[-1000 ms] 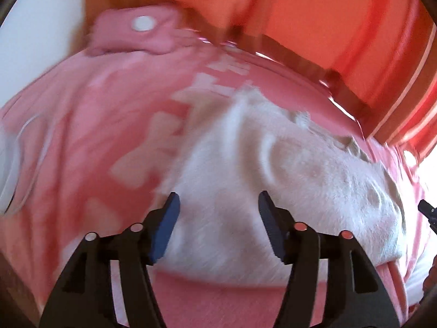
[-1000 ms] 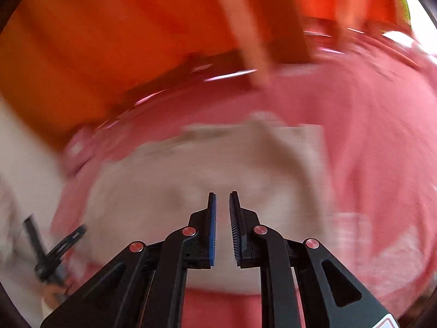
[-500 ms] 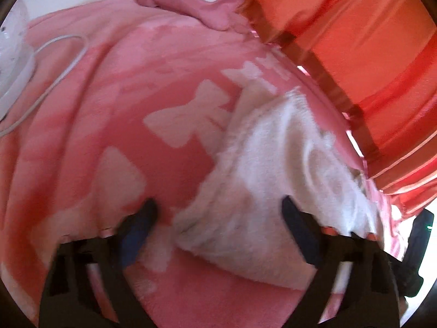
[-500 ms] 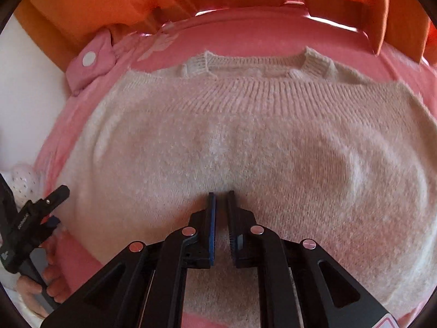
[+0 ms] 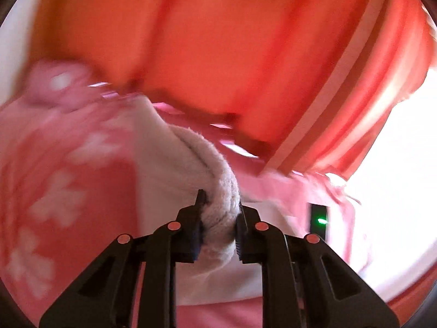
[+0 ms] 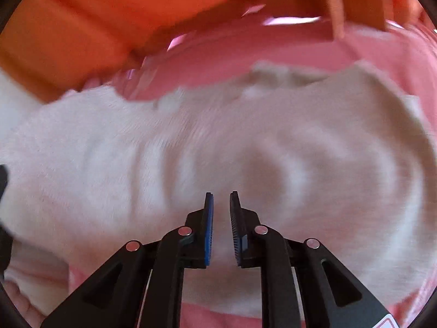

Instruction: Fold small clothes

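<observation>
A bunched edge of the cream sweater [image 5: 218, 199] is pinched by the left gripper [image 5: 218, 218]; a fold is judged begun. The right gripper [image 6: 221, 229] is held nearly pressed together over the knit, nothing gripped; the edge must next be carried across the pink blanket [image 5: 54, 191].

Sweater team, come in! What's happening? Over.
Left hand-held gripper shut on white sweater. Right hand-held gripper nearly shut, sweater between its fingers; grip unclear. Nothing blocking on pink blanket.

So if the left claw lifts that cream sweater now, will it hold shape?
Probably not: the cream sweater bunches softly inside the left claw, so it should droop. Its fuzzy knit likely grips well and drags on the pink blanket.
</observation>
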`<state>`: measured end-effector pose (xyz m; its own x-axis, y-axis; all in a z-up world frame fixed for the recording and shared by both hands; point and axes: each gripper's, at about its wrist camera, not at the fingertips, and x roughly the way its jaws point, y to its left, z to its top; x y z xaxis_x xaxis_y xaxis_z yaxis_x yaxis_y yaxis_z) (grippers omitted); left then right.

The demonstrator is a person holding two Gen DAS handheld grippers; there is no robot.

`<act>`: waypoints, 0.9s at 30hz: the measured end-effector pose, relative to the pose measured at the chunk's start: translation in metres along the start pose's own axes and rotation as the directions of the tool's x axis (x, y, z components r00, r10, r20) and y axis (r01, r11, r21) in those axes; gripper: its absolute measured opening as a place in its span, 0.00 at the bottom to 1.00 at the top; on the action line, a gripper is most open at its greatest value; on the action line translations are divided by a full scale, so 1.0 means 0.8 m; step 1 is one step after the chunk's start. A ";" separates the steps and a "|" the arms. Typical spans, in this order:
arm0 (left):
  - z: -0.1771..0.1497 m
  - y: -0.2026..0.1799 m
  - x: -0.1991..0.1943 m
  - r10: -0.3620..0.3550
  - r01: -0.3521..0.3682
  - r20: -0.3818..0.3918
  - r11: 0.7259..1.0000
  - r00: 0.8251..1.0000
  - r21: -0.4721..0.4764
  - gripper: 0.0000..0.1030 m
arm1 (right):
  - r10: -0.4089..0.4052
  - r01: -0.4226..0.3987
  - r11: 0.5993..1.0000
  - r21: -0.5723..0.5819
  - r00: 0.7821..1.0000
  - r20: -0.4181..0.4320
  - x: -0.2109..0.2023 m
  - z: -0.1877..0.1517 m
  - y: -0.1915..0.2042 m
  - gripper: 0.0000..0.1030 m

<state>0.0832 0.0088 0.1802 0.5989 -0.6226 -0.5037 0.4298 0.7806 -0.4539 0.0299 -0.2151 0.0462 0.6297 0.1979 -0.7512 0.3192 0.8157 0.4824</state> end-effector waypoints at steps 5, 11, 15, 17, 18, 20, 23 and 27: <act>-0.049 -0.107 0.093 -0.109 0.119 -0.142 0.991 0.984 0.062 0.17 | -0.019 -0.002 0.989 0.147 0.989 0.147 -0.097 -0.001 -0.092 0.22; -0.166 -0.135 0.192 -0.059 0.109 -0.325 0.985 0.944 0.137 0.19 | -0.087 0.048 0.978 0.201 0.978 0.190 -0.157 -0.036 -0.167 0.34; -0.161 -0.123 0.138 -0.099 0.136 -0.266 0.983 0.959 0.126 0.48 | -0.039 0.009 0.984 0.175 0.985 0.168 -0.156 -0.047 -0.168 0.48; -0.155 -0.111 0.110 -0.065 0.101 -0.229 0.983 0.971 0.152 0.68 | 0.040 -0.067 0.985 0.158 0.985 0.167 -0.151 -0.042 -0.160 0.57; -0.153 -0.101 0.095 -0.030 0.068 -0.198 0.981 0.980 0.184 0.76 | 0.082 -0.106 0.983 0.152 0.984 0.159 -0.146 -0.037 -0.155 0.58; -0.154 -0.084 0.081 0.066 -0.018 -0.176 0.965 0.982 0.262 0.82 | 0.140 -0.157 0.978 0.140 0.983 0.122 -0.127 -0.027 -0.143 0.60; -0.164 -0.045 0.082 0.225 -0.153 -0.176 0.924 0.958 0.351 0.84 | 0.138 -0.141 0.983 0.121 0.990 0.031 -0.084 -0.015 -0.120 0.60; -0.179 -0.006 0.106 0.268 -0.186 -0.243 0.931 0.932 0.313 0.82 | 0.090 -0.081 0.988 0.130 0.994 -0.066 -0.031 -0.013 -0.095 0.54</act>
<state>0.0350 -0.0557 0.0350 0.5090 -0.3848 -0.7700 0.5008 0.8599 -0.0987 -0.0169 -0.2763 0.0237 0.6080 0.3059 -0.7326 0.3562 0.7196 0.5961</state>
